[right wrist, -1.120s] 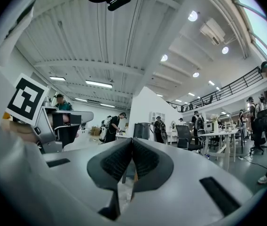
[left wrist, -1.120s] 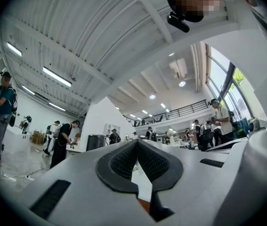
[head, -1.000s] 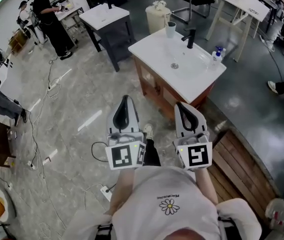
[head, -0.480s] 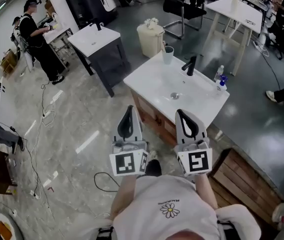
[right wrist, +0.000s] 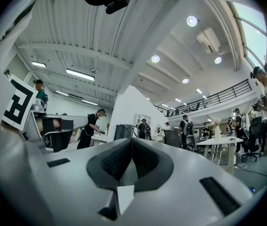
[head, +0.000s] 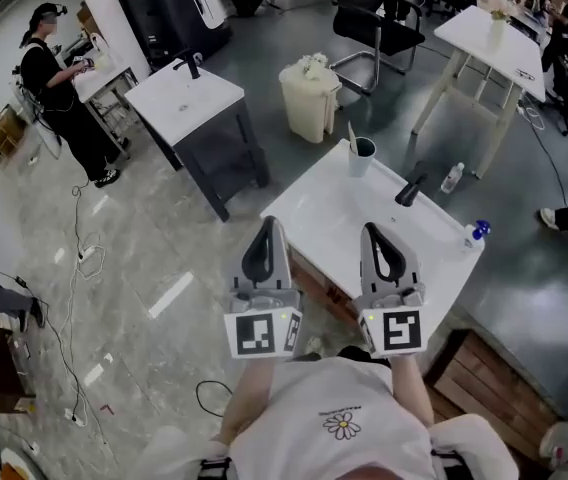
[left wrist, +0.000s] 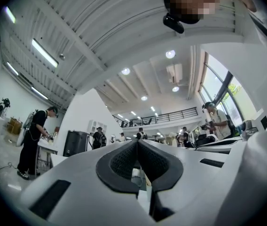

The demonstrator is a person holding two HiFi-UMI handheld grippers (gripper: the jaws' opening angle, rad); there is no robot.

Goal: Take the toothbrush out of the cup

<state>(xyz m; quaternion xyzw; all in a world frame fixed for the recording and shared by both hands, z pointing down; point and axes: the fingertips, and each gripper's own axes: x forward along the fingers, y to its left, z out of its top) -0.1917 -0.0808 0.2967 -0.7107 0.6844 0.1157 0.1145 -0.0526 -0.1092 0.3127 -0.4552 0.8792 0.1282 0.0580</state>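
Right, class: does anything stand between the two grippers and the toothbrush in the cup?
Nothing visible does. Only bare counter lies between the left gripper, the right gripper and the cup holding the toothbrush; the black faucet stands off to the right.

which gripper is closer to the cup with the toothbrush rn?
Right. The right gripper is just short of the cup, nearly in line with it. The left gripper is farther off, to the cup's left. Neither touches it.
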